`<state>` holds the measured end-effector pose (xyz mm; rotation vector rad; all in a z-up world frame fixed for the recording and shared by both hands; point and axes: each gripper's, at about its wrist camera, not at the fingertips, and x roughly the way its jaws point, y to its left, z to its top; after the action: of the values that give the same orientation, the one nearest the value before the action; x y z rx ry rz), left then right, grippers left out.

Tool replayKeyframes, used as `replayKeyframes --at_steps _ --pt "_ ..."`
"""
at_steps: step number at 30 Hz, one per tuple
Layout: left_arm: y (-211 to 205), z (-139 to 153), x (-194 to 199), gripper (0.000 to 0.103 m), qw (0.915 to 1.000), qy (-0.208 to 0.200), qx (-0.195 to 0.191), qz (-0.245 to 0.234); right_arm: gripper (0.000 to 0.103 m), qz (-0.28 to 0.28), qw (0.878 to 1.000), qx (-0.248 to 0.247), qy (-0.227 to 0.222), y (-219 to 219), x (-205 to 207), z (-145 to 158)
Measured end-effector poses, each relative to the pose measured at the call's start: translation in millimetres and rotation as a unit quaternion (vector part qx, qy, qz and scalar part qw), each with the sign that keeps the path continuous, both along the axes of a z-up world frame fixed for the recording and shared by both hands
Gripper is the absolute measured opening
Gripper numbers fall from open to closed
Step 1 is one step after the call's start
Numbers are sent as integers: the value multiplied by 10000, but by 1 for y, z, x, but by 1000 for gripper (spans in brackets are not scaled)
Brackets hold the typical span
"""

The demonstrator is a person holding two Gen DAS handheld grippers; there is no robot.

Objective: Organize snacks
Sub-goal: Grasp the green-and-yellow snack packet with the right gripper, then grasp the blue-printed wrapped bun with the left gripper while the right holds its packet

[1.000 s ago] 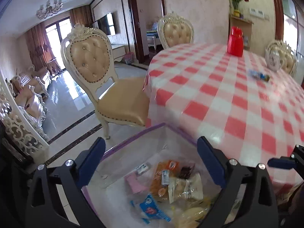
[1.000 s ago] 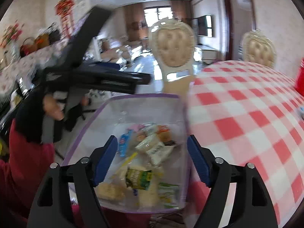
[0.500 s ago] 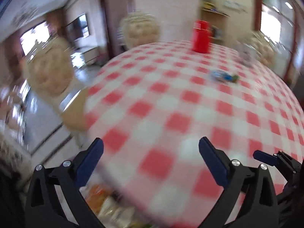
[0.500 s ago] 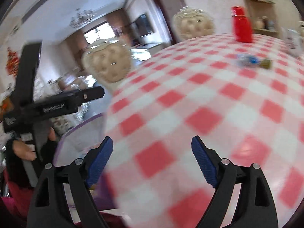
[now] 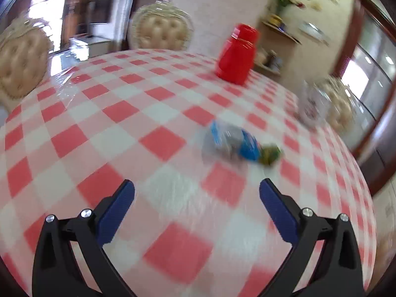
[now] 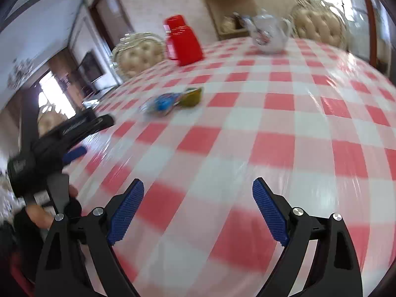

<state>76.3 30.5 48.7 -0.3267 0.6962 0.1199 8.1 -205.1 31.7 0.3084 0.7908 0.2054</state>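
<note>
A blue and clear snack packet (image 5: 235, 143) lies on the red-and-white checked table (image 5: 123, 128) with a small green packet (image 5: 268, 154) touching its right end. My left gripper (image 5: 196, 188) is open and empty above the table, just short of the packets. In the right wrist view the same blue packet (image 6: 163, 102) and green packet (image 6: 191, 96) lie far ahead to the left. My right gripper (image 6: 198, 188) is open and empty over the table. The left gripper (image 6: 74, 133) shows at that view's left edge, held by a hand.
A red jug (image 5: 236, 54) stands at the back of the table, also in the right wrist view (image 6: 183, 40). A white teapot (image 6: 268, 34) stands at the far right. Padded chairs (image 5: 160, 29) ring the table.
Both grippers have swung away from the clear snack bin at the table's edge and now point across the table. The left one has moved close to the blue packet. The bin has left view.
</note>
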Motion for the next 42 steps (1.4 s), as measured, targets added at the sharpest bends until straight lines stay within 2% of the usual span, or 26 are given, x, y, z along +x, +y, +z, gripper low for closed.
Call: replayKeyframes --at_steps 2,4,7,9,12,14,18,19,21,22,24,27,30,32,37,39,42 --pt "4 1 9 101 9996 -202 -89 185 87 -149 9998 94 57 -3 30 -1" --pt "10 0 12 101 9986 -407 -1 331 87 -261 9994 203 130 -1 62 -3" --pt "23 -2 12 101 9977 -448 198 469 87 -450 9978 407 257 10 113 -7" --pt "38 -2 10 101 9959 -469 108 764 87 -508 9970 460 357 23 145 -10" --pt "56 -4 7 101 9933 -506 -348 979 86 -664 9967 259 382 38 174 -10" --pt "60 -5 8 101 9931 -444 -458 988 86 -772 9958 77 480 47 194 -14" --pt "57 -8 12 101 9943 -336 -511 873 86 -955 9898 -691 799 66 217 -23" --pt "56 -8 12 101 9947 -330 -504 838 84 -907 9883 -906 821 72 217 -25" --pt "53 -7 13 101 9954 -338 -459 775 59 -609 9873 -1280 713 81 209 -26" --pt "52 -8 13 101 9956 -331 -442 754 36 -511 9879 -1303 664 81 202 -24" --pt "52 -8 13 101 9960 -299 -431 722 35 -458 9923 -1065 441 70 183 -16" --pt "51 -10 14 101 9964 -273 -424 679 35 -357 9934 -1089 -71 52 140 3" --pt "46 -12 17 101 9975 -190 -500 465 35 -74 9936 -1045 -415 33 98 17" --pt "37 -11 18 101 9986 -182 -420 276 35 72 9940 -930 -575 17 72 20" --pt "-2 -9 24 101 9990 -92 95 -425 35 -54 9972 -593 -448 -16 48 8" --pt "-13 -13 35 101 9979 57 233 -607 35 -109 9989 -311 -341 -23 50 6" --pt "-31 -24 67 101 9928 465 557 -957 35 -42 9988 -316 -371 -20 47 9"
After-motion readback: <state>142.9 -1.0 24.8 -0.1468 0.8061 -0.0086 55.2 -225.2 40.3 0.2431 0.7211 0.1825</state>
